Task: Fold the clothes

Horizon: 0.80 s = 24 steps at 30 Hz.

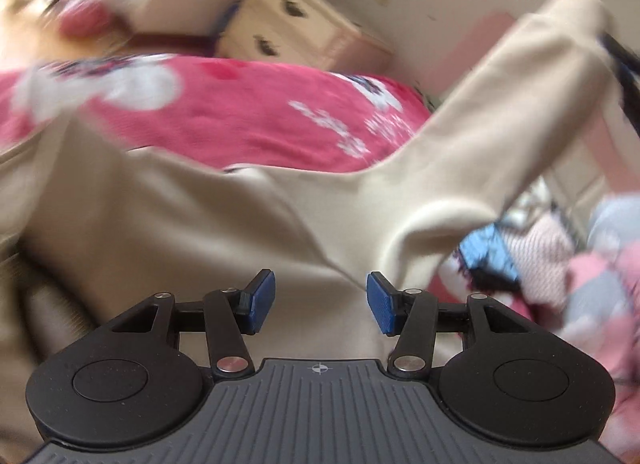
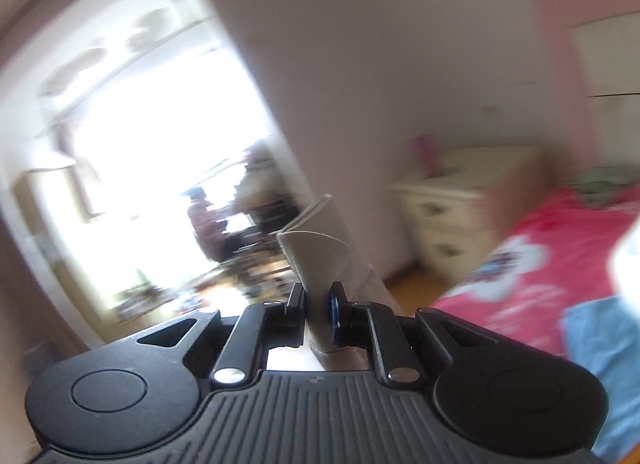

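Right claw [image 2: 319, 306] pinching beige garment [image 2: 316, 260], left claw [image 1: 321, 302] agape

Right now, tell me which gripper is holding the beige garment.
The right gripper, shut on the beige garment; the left gripper is open, gripping nothing.

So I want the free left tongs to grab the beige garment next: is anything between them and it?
Nothing visible. The open left tongs hang right before the beige garment, only air between; the right tongs already pinch one edge.

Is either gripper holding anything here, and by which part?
The right gripper is shut on the beige garment, pinching an edge of its fabric. The left gripper is open, holding nothing.
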### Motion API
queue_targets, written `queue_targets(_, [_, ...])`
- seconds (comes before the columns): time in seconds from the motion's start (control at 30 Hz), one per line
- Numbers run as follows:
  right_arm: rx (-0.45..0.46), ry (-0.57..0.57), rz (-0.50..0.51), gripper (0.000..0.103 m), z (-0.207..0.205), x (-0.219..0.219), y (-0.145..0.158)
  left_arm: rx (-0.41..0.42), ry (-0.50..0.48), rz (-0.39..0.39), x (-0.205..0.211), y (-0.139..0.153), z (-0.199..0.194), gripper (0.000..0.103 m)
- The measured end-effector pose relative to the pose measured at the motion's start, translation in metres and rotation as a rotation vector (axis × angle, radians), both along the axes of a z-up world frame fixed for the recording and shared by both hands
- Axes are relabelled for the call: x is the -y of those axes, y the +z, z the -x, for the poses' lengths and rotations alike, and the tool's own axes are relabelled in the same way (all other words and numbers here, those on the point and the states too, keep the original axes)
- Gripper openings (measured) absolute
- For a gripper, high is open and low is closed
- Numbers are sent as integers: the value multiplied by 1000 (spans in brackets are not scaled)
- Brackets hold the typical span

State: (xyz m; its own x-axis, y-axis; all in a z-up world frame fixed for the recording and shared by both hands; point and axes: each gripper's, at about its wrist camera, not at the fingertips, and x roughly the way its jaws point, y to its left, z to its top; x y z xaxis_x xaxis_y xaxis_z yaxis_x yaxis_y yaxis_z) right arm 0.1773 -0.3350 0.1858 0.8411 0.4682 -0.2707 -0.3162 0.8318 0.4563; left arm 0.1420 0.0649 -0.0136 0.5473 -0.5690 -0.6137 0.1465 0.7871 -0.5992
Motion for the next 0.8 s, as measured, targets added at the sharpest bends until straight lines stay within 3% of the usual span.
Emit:
queue_targets(0.1, [16,150,3,13,33,-40,11,-40,89,56,-44,13,26,56])
queue_targets(0.23, [25,334,43,13,88,-97,2,-57,212,27,-94,28,68,60])
queue_targets(0.33, [-44,466,-3,13,127,-135,-37,-60,321,-47,-126,34,100,61])
queue_targets(0.43, [-134,526,0,13,160,-173,-96,-68,394,-114,-149,35,127,62])
queue_targets(0.57, [-403,583,102,21,180,-212,-197,-141,381,-137,-154,23,137,62])
queue_targets(0.67, [-440,551,76,24,184,-200,-201,-132,337,-166,-150,30,138,62])
queue_targets(0.73, [-464,529,59,41,187,-192,-203,-105,283,-197,-145,41,133,62])
queue_targets(0.8, [-488,507,41,46,190,-184,-205,-88,224,-228,-138,48,127,62])
